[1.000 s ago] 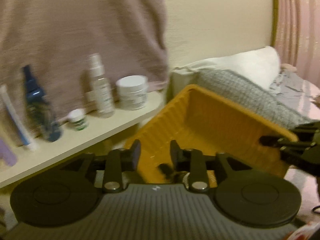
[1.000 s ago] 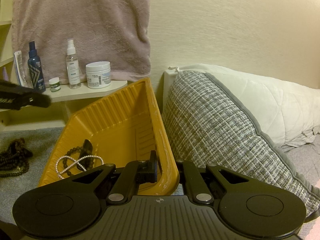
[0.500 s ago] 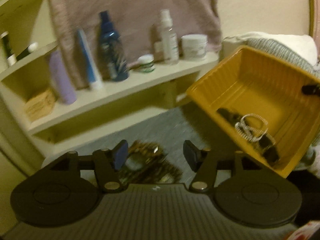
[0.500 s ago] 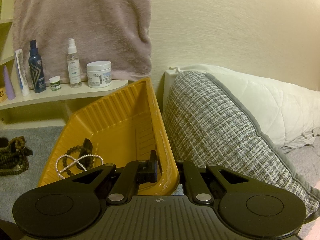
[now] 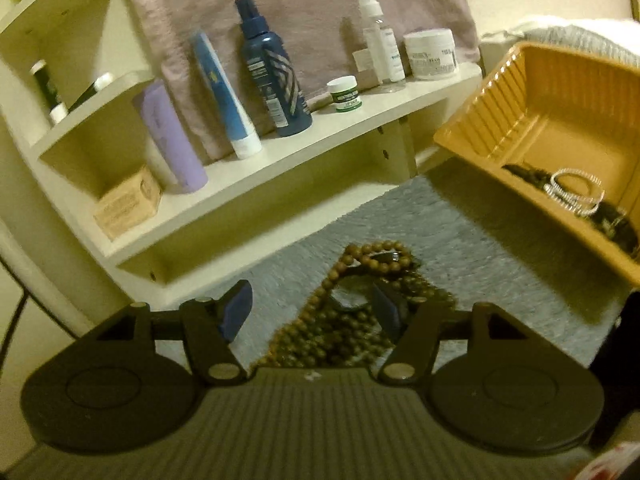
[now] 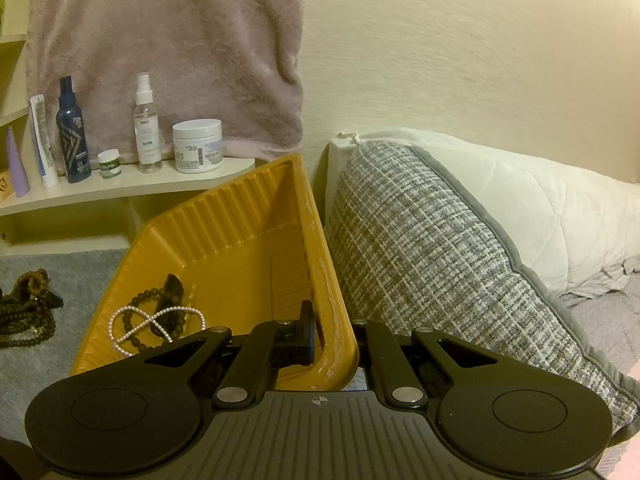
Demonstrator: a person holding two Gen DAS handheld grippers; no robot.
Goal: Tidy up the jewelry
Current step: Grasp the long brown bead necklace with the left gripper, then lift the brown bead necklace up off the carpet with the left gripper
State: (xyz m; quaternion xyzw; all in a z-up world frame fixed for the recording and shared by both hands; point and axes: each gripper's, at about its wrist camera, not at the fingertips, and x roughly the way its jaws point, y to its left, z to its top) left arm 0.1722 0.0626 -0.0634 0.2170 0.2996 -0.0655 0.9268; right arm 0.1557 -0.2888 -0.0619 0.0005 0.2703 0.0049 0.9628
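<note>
Brown wooden beads lay in a tangled heap of necklaces (image 5: 352,312) on the grey fuzzy bedcover (image 5: 460,232), and the left gripper (image 5: 312,312) hung just over them, its blue-padded jaws opening with the heap between them but, as far as I could tell, not yet pressed. The right gripper (image 6: 332,336) was clamped tight on the near rim of the ribbed orange plastic tray (image 6: 224,216), holding it tilted up off the cover. Inside the tray sat a white pearl strand (image 6: 156,320) looped over dark beaded pieces (image 6: 168,292).

I judged the step to be the pick-up of the brown beads for the tray. The next move would call for sinking the jaws into the heap, closing on a thick bunch, then lifting high enough that trailing loops cleared the tray's wall.

Room was fair: bare cover lay between heap and tray. The cream wooden shelf (image 5: 280,168) with its bottles stood close behind the heap, so a swing that way risked a knock.
</note>
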